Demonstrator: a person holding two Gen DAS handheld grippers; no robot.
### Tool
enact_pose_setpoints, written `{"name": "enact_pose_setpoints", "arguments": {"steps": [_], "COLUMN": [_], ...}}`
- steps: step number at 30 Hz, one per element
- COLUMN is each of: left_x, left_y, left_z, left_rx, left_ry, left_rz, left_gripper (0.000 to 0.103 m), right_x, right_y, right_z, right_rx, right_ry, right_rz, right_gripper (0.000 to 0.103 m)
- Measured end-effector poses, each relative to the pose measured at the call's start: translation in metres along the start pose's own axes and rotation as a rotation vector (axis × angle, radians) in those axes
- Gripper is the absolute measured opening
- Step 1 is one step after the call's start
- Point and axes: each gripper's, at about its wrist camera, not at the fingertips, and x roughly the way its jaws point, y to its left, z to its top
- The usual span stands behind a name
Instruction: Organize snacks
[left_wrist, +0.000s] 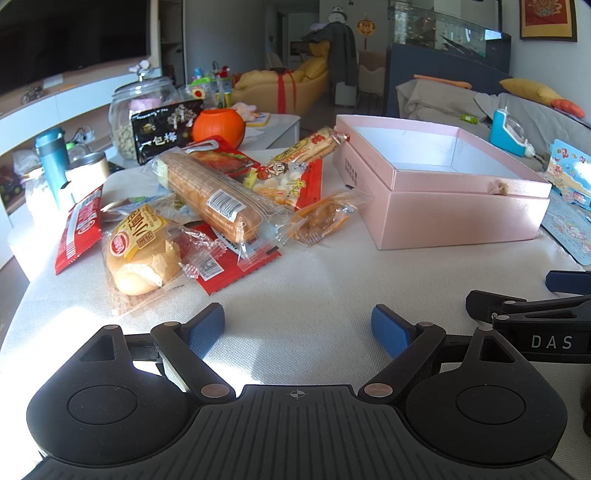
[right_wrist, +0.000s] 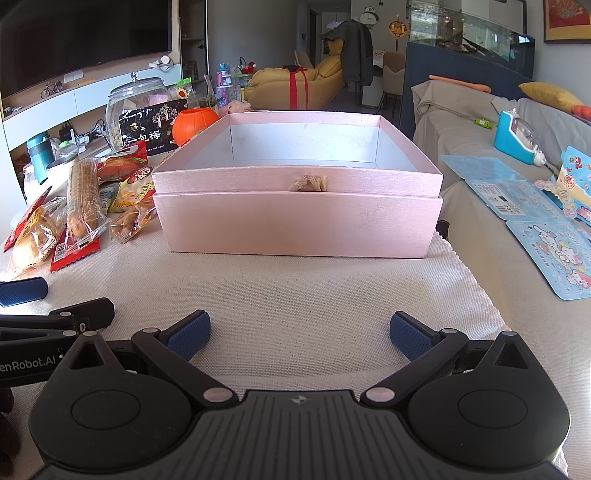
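A heap of wrapped snacks lies on the cloth-covered table: a bread roll, a long biscuit pack, a red sachet, a small fried-snack pack and a rice-cracker pack. An open pink box stands to their right, empty inside; it fills the middle of the right wrist view. My left gripper is open and empty, low over the cloth in front of the snacks. My right gripper is open and empty in front of the box.
A glass jar, black plum bag, orange pumpkin pot and teal bottle stand behind the snacks. Blue sticker sheets and a blue toy lie on the grey sofa right of the table.
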Motion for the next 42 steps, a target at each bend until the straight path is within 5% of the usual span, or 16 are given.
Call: {"name": "enact_pose_setpoints", "arguments": {"steps": [18,22,27,29,34,39,42], "left_x": [0.0,0.0,-0.006,-0.022,-0.047,0.025,0.059], "left_y": [0.0,0.0,0.008,0.027,0.102,0.209,0.241], "left_z": [0.0,0.0,0.007,0.018,0.055,0.083,0.084], "left_rx": [-0.001,-0.001,0.0,-0.015,-0.128,-0.395,-0.439], "left_ry": [0.0,-0.001,0.03,0.007,-0.134,0.013,0.067], "left_rz": [0.0,-0.005,-0.134,-0.175,-0.061,0.088,0.133], "left_gripper": [0.092,0.09,0.084,0.078,0.078,0.077,0.077], "right_x": [0.0,0.002,0.004,0.004,0.005,0.0,-0.007], "right_y": [0.0,-0.003,0.002,0.003,0.013,0.035,0.053], "right_z": [0.0,0.012,0.012,0.013,0.025,0.031,0.033], "right_rx": [0.001,0.012,0.002,-0.003,-0.076,-0.103,-0.153], "right_ry": [0.003,0.092,0.144,0.151,0.168,0.111,0.072], "right_rz": [0.003,0.032,0.0,-0.001,0.003,0.079,0.111], "right_gripper": [0.103,0.103,0.103,0.103,0.102,0.102,0.102]}}
